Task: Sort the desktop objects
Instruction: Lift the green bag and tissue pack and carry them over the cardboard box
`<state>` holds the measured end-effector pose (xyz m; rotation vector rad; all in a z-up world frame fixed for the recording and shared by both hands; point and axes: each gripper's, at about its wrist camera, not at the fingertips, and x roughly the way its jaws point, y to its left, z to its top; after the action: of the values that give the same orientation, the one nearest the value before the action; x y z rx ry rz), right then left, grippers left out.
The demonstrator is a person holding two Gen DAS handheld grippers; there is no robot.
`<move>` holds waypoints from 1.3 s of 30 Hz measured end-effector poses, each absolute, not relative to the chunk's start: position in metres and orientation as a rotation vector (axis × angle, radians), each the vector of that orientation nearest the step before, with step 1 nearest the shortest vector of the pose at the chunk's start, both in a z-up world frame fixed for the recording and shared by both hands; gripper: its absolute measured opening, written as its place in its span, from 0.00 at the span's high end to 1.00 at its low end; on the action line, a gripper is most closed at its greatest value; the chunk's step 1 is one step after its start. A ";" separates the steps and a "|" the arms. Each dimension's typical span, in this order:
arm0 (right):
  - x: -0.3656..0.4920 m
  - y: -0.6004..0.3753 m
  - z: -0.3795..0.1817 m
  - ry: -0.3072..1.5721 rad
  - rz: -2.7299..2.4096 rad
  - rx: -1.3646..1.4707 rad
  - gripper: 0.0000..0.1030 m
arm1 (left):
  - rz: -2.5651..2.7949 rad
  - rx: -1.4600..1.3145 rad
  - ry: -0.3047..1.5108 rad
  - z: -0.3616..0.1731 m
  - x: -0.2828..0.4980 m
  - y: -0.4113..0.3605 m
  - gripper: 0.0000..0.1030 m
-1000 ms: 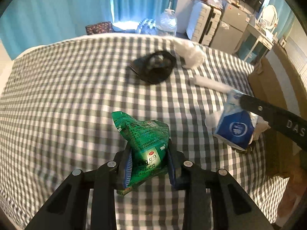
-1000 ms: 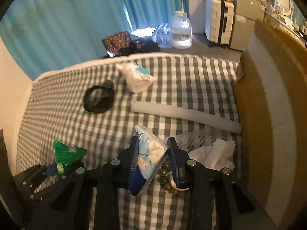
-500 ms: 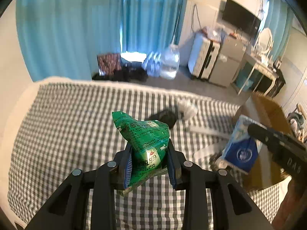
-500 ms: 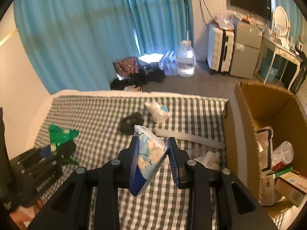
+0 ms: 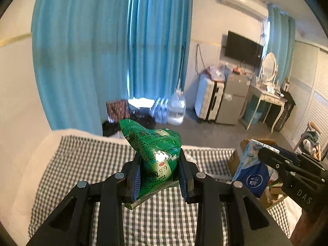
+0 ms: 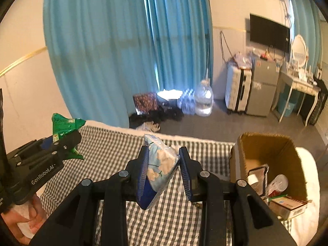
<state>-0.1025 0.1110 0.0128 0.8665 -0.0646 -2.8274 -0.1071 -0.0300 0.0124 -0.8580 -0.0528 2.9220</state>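
In front of you is the bed with the checked cover [image 6: 114,147], and both of your grippers are high above it. At its right end stands the open cardboard box [image 6: 266,149], touching the edge of the cover. Inside the box you can see a small carton [image 6: 287,205] at the front, a white bottle [image 6: 253,178] near the left wall and a crumpled plastic wrapper [image 6: 276,182] between them.

Your right gripper [image 6: 163,170] has its fingers clamped on the pack of tissues [image 6: 160,164], blue with a white flower print. The pack stands tilted between the pads, its top corner leaning left, and hangs in the air over the cover, just left of the box.

Your left gripper [image 5: 158,171] has its fingers clamped on the green packet [image 5: 155,153]. The packet is squeezed at the middle, its crumpled top sticks up above the pads, and its lower edge hangs under them. It is in the air over the left part of the bed, well apart from the box.
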 end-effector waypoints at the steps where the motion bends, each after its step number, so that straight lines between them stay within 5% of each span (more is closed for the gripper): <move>1: -0.098 0.111 0.018 -0.061 -2.833 0.851 0.71 | 2.926 -0.839 -0.050 0.019 -0.102 -0.031 0.70; 21: -0.039 0.157 0.054 -0.088 -2.926 0.754 0.71 | 2.903 -0.723 -0.013 0.055 -0.064 0.010 0.70; 39: -0.043 0.277 0.047 -0.130 -3.078 0.846 0.71 | 2.727 -0.746 0.061 0.041 -0.088 0.130 0.70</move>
<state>-0.0425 0.2771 0.0468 0.8456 -0.1301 -3.0783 -0.0882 0.1296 0.0411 -0.7464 0.0615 2.7268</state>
